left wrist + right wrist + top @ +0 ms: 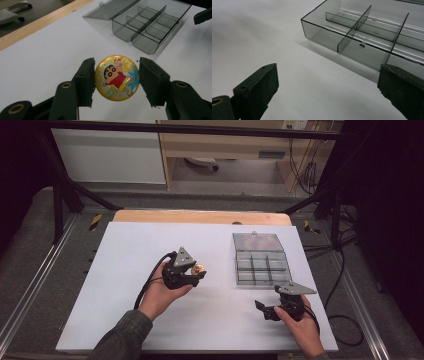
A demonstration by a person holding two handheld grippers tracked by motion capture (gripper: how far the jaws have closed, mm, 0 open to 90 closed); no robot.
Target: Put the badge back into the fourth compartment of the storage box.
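The left gripper (pixel 198 271) holds a round badge (pixel 199 269) over the white sheet (pixel 125 270) covering the table, left of the middle. In the left gripper view its two black jaws press on the badge (pixel 117 78) from either side, gripping it by the rim with its face turned up. The badge is a shiny, domed disc with a glittery gold ground, blue star shapes and small red zigzag marks near the top. On it is a cartoon child with black hair, thick brows, a red shirt and yellow shorts. Its face catches a glare from the light.

To the right lies a clear smoky-grey plastic box (pixel 261 268), divided into small compartments, its lid (pixel 257 241) folded flat open on the far side. The badge is apart from the box, to its left.

Further right, near the table's front edge, the right gripper (pixel 261 307) rests just in front of the box with its jaws spread wide, nothing between them.
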